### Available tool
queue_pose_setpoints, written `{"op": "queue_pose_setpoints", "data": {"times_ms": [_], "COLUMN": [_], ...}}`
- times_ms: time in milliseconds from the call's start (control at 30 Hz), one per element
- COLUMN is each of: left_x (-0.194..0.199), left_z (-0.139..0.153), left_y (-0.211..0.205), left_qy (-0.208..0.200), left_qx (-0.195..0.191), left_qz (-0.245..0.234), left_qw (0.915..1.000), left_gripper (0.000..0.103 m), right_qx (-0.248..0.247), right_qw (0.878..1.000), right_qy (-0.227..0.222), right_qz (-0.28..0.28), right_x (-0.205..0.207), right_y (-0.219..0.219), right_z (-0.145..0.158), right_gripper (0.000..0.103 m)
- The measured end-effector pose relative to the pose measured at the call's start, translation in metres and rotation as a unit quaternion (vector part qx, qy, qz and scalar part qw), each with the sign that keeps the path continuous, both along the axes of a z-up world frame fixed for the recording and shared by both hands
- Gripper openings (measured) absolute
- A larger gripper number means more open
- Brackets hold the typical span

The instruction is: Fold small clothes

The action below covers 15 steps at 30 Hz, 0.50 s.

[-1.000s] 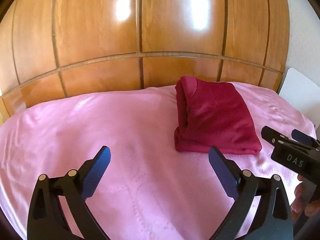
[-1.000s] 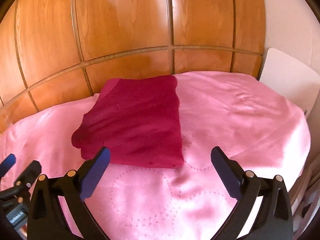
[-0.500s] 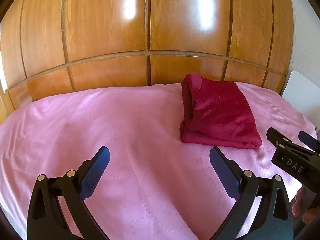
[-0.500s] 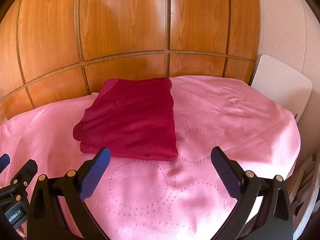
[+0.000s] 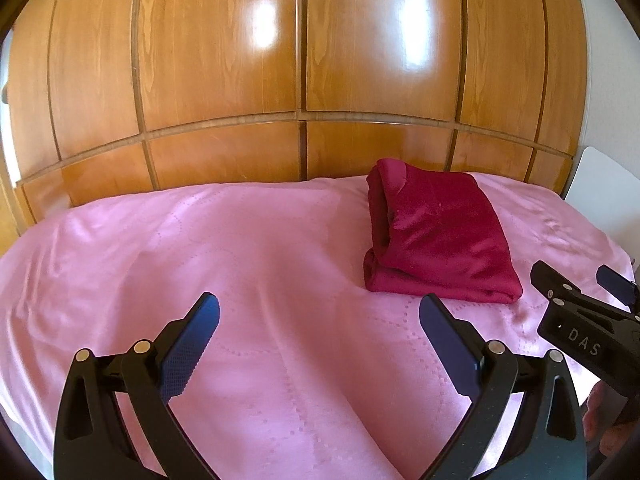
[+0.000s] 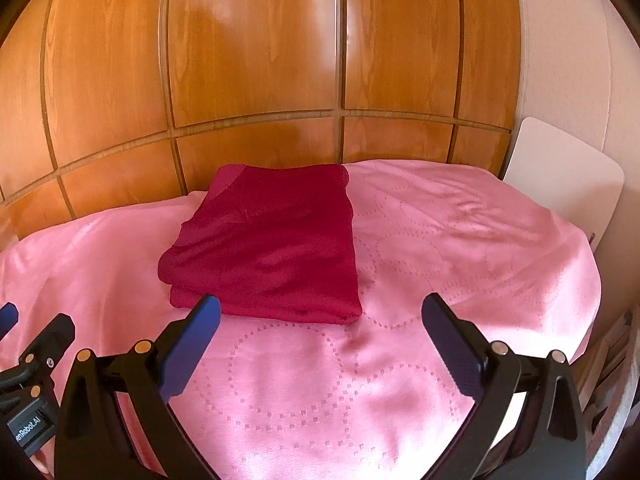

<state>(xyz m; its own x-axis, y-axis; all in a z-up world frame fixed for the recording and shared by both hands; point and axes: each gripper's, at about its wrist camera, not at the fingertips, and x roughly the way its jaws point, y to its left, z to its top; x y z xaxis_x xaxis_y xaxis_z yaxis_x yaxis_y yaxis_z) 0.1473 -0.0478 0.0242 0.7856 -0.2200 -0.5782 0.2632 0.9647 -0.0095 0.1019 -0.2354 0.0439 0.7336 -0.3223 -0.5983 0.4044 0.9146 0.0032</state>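
Before glossy wooden wardrobe doors [image 5: 304, 60], pink bedspread [image 5: 260, 264], folded crimson garment [image 6: 272, 240], both grippers wide, empty.

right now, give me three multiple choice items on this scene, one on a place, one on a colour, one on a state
1. Where does the folded dark red garment lie?
A. on the pink bedspread, toward the wooden panelled wall
B. on the floor
C. between the right gripper's fingers

2. What colour is the bedspread?
A. white
B. pink
C. green

3. How do the two grippers stand?
A. both shut on the garment
B. left shut, right open
C. both open, holding nothing

Answers:
1 A: the garment rests flat on the bedspread near the wall.
2 B: the cover is pink in both views.
3 C: the left gripper and right gripper have fingers spread wide with only bedspread between them.
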Motion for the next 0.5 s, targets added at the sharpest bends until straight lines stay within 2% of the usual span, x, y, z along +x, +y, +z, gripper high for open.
{"op": "queue_pose_setpoints", "data": {"times_ms": [500], "left_x": [-0.0023], "left_z": [0.0004], "left_y": [-0.0027], "left_qy": [0.002], "left_qx": [0.002], "left_qz": [0.001], "left_qw": [1.0], "left_gripper": [0.099], "right_qx": [0.001], "right_qw": [1.0], "right_qy": [0.001], "right_qz": [0.0], "right_x": [0.0015], "right_y": [-0.0015], "right_z": [-0.0009], "right_gripper": [0.101]}}
